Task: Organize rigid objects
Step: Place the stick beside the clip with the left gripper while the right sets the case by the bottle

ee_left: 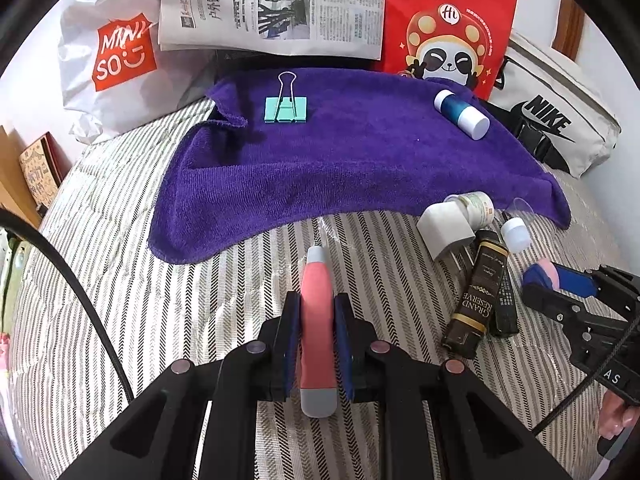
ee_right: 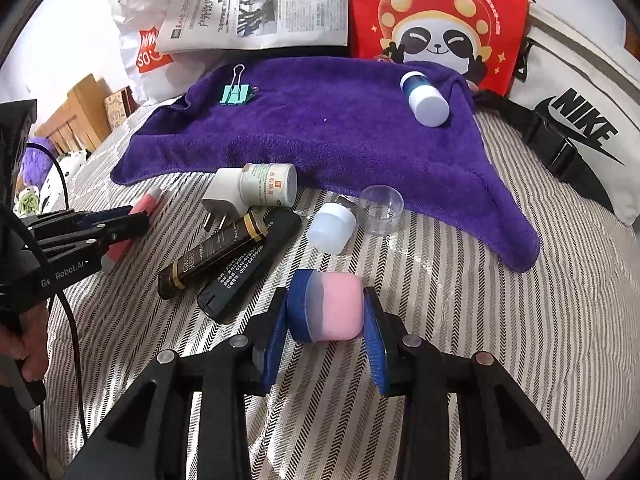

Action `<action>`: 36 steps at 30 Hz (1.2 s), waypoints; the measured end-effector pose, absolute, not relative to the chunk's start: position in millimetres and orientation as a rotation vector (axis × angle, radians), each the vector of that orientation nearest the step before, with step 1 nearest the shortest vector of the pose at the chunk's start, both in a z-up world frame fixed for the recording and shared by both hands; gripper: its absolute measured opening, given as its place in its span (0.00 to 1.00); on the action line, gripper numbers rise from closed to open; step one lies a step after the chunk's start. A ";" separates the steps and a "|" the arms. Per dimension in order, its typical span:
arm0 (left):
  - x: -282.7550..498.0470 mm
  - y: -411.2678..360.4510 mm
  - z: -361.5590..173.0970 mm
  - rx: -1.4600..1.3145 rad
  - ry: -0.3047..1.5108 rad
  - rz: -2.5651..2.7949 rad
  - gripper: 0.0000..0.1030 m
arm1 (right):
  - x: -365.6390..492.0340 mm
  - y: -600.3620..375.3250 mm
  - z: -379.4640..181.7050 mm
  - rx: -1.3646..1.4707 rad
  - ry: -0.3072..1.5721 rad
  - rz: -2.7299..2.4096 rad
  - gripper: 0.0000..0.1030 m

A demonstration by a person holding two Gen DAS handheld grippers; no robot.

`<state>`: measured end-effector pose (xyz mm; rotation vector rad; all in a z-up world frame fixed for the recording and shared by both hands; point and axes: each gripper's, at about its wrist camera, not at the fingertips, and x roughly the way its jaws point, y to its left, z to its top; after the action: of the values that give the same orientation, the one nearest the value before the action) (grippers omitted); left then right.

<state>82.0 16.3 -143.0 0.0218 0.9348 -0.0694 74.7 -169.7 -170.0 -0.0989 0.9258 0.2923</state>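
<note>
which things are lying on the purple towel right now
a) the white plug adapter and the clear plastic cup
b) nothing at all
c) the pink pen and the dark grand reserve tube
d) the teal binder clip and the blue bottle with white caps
d: the teal metal binder clip and the small blue bottle with white caps both rest on the purple terry towel; every other loose item lies on the striped cover in front of the towel.
</note>
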 end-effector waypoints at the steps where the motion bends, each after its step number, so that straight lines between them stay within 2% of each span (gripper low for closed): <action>1: 81.7 15.5 -143.1 0.021 0.932 -0.064 0.17 | 72.8 -167.7 -171.2 -0.116 0.911 0.287 0.35; 14: 80.0 31.1 -133.5 -0.089 0.992 -0.126 0.16 | 70.8 -176.5 -157.0 -0.065 0.946 0.280 0.35; 36: 89.7 32.7 -90.2 -0.082 0.919 -0.161 0.16 | 77.1 -215.2 -124.0 -0.007 0.905 0.185 0.35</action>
<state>89.7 32.7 -90.2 -0.0816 0.9193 -0.1611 77.1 -215.2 -124.0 -0.0070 0.9046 0.1850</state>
